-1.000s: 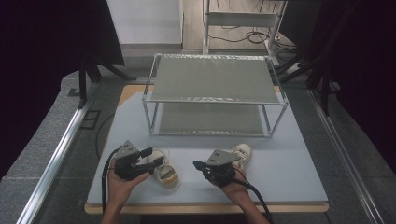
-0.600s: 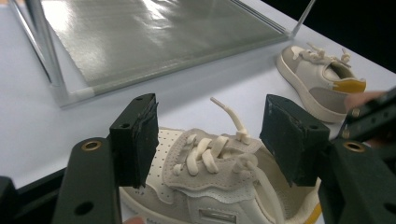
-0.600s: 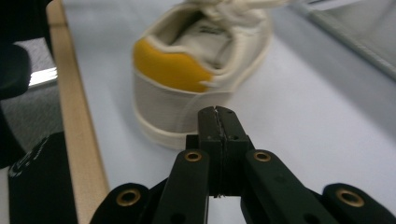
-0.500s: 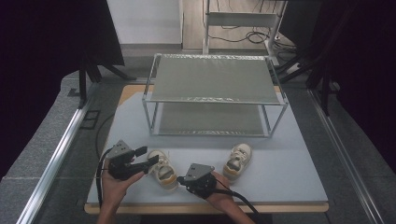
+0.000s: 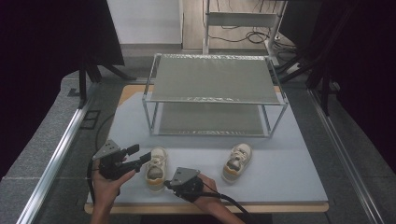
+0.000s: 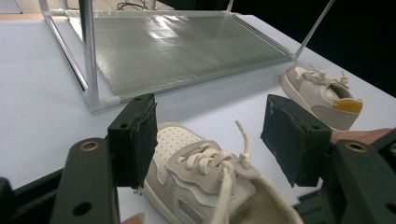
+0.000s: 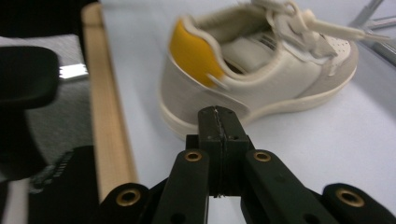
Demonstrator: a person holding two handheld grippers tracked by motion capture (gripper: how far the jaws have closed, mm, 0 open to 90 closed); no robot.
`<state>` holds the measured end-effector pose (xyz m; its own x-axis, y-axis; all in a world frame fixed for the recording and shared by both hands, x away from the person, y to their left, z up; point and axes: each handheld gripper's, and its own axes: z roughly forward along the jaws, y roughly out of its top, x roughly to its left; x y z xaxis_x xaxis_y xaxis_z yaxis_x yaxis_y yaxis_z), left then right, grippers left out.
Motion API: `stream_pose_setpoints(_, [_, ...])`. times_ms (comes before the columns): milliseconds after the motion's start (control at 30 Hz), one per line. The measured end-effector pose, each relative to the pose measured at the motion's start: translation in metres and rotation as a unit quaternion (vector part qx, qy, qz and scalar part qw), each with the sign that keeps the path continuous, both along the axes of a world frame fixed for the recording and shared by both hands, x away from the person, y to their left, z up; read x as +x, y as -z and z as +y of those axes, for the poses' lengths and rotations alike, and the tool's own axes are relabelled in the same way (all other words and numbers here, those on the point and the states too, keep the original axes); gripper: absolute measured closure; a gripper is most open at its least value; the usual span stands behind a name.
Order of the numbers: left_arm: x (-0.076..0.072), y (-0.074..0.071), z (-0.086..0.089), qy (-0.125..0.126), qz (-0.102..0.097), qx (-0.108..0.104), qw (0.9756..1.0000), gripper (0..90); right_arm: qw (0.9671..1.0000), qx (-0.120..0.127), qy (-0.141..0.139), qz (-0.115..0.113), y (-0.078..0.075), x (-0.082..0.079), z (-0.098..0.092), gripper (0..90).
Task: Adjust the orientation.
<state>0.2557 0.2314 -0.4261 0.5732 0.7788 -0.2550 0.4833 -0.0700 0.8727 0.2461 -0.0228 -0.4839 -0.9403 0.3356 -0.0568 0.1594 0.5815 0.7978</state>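
Left gripper (image 6: 208, 140) is held wide open, jaws either side of the near shoe's (image 6: 212, 184) toe. Right gripper (image 7: 218, 122) is pressed fully closed, empty, at that shoe's heel. Second shoe (image 5: 237, 161) is seen at 3 o'clock, rack (image 5: 215, 95) at 12.

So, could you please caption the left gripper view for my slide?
Open hand-held gripper straddling a laced shoe before a metal rack.

Both grippers are black. The left gripper (image 6: 217, 140) has two thick arms with brass-ringed holes, ending in square black pads (image 6: 141, 135) with worn, rough faces. The right gripper (image 7: 218, 122) has slimmer arms with similar brass-ringed pivots. In the high view each carries a grey three-cornered plate at its 12 o'clock side and trails a black cable (image 5: 231, 201)
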Motion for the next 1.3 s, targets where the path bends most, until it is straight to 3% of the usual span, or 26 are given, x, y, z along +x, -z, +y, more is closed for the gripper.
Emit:
stream_pose_setpoints(300, [0.000, 0.000, -0.003, 0.003, 0.002, 0.003, 1.0000, 35.7, 0.9999, 0.009, -0.002, 0.011, 0.002, 0.005, 0.004, 89.6])
stream_pose_setpoints(500, [-0.001, -0.001, -0.001, 0.002, -0.002, 0.003, 1.0000, 35.7, 1.0000, 0.003, 0.004, 0.004, 0.002, 0.005, 0.006, 89.5])
stream_pose_setpoints(667, [0.001, 0.002, -0.002, 0.000, 0.004, 0.004, 1.0000, 35.8, 0.9992, 0.011, 0.021, -0.031, -0.011, 0.001, -0.017, 89.5])
stream_pose_setpoints(867, [-0.001, 0.001, -0.005, 0.002, 0.002, 0.012, 0.9999, 35.7, 0.9972, 0.021, 0.067, -0.029, -0.019, 0.001, -0.058, 89.5])
stream_pose_setpoints(1033, [-0.001, 0.001, -0.006, 0.004, 0.001, 0.013, 0.9999, 35.7, 0.9945, 0.008, 0.099, -0.034, -0.019, 0.002, -0.087, 89.4])
stream_pose_setpoints(1167, [0.000, 0.003, -0.009, 0.005, 0.005, 0.017, 0.9998, 35.7, 0.9919, 0.009, 0.122, -0.034, -0.022, 0.004, -0.102, 89.5])
stream_pose_setpoints(1300, [-0.003, -0.001, -0.010, 0.007, -0.002, 0.015, 0.9999, 35.7, 0.9894, -0.005, 0.137, -0.048, -0.025, 0.004, -0.105, 89.5])
